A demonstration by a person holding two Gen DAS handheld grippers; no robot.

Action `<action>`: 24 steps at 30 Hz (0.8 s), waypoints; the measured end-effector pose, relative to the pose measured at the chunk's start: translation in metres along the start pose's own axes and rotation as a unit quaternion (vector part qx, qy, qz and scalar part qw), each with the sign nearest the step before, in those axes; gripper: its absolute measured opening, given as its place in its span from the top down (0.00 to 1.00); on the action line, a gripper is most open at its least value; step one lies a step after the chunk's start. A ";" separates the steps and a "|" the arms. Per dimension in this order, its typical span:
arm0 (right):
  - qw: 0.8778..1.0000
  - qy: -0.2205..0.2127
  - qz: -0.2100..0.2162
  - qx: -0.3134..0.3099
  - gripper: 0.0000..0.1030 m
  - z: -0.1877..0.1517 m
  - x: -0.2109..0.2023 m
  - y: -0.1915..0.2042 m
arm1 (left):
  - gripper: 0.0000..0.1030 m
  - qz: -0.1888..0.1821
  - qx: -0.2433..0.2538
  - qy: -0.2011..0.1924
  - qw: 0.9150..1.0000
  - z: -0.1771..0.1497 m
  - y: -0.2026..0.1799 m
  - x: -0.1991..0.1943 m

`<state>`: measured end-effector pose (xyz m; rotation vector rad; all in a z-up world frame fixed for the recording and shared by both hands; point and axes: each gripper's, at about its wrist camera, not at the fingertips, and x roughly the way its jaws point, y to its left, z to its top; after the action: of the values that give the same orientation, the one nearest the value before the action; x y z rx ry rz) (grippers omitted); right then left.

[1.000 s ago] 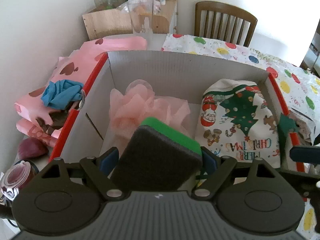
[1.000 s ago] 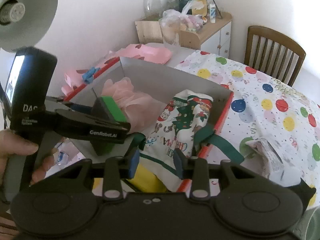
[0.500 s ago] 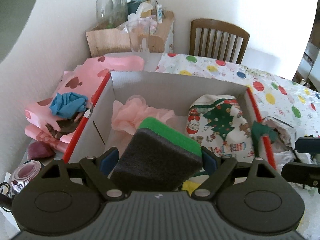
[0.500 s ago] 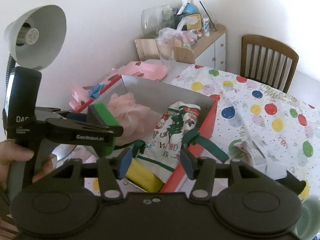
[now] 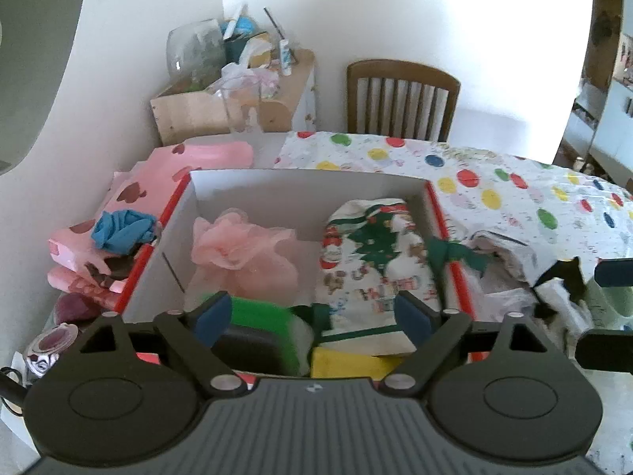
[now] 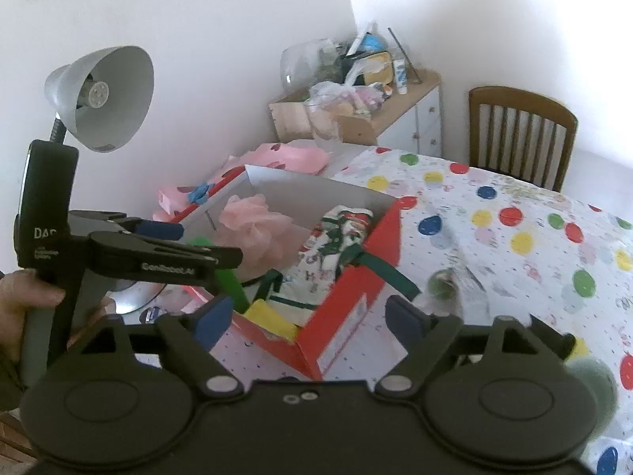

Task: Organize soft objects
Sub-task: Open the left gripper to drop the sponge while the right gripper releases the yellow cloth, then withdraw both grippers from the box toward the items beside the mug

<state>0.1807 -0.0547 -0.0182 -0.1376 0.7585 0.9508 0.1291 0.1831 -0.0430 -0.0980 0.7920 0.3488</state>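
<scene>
Now the left tongs point(image 5: 312, 316) stand apart above the near end of the red box point(image 5: 435, 213), with nothing between their blue pads. Directly below them a green-and-grey sponge point(image 5: 257, 330) lies inside the box, near its front left corner, beside a yellow sponge point(image 5: 348, 364). Behind the green sponge sits a pink mesh puff point(image 5: 241, 253), and to its right a Christmas-print cloth point(image 5: 372, 261) lies along the right side, a green ribbon point(image 5: 451, 255) draped over the box's right wall. The right tongs point(image 6: 308, 318) are also spread apart and hold nothing, hanging over the near corner of the box above the bench point(image 6: 514, 237) with its spotted cover. Left of the box lie pink wrapping paper point(image 5: 130, 194) and a blue crumpled glove point(image 5: 122, 229).
</scene>
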 end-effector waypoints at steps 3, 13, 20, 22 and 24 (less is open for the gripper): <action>1.000 -0.010 0.002 0.013 0.13 -0.007 -0.015 -0.009 | 0.12 -0.013 -0.004 -0.006 1.000 -0.003 -0.006 -0.008; 0.998 -0.033 -0.029 0.044 0.04 -0.041 -0.064 -0.039 | 0.04 -0.075 -0.010 -0.012 0.997 -0.019 -0.032 -0.028; 0.996 -0.026 -0.053 0.071 0.03 -0.069 -0.080 -0.058 | 0.00 -0.127 -0.013 -0.010 0.992 -0.029 -0.058 -0.030; 0.995 -0.023 -0.057 0.080 0.03 -0.076 -0.084 -0.063 | 0.00 -0.132 -0.007 -0.013 0.991 -0.032 -0.069 -0.029; 0.994 -0.021 -0.063 0.085 0.03 -0.082 -0.087 -0.067 | 0.00 -0.132 0.000 -0.016 0.991 -0.035 -0.078 -0.028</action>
<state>0.1598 -0.1886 -0.0374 -0.0163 0.7796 0.7643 0.1146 0.0947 -0.0510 -0.1944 0.7360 0.1003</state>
